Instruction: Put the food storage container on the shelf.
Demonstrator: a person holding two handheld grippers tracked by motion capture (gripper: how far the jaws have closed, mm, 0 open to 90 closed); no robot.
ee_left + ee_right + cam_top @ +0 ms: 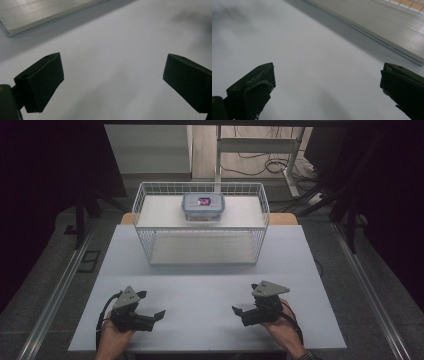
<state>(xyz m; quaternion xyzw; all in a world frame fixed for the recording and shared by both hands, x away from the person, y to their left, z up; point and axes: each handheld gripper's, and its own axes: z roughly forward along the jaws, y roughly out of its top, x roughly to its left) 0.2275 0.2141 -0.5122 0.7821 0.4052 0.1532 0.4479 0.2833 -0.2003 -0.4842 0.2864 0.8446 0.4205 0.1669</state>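
A white wire basket (145, 210) stands at the far middle of the white table (200, 285). On its raised shelf rests a clear lidded food container (203, 206) with a blue rim and something pink and dark inside. My left gripper (151, 304) rests near the front left, held by a hand, its jaws wide apart over bare table (112, 72). At the front right my right gripper (246, 306) is also open, nothing between its jaws (327, 82). Both point inward toward each other.
The basket's base edge (50, 17) shows at the top of the left gripper view and again as the base edge (372, 35) in the right gripper view. Dark curtains flank the table. Cables and a table frame (260, 150) lie on the floor beyond.
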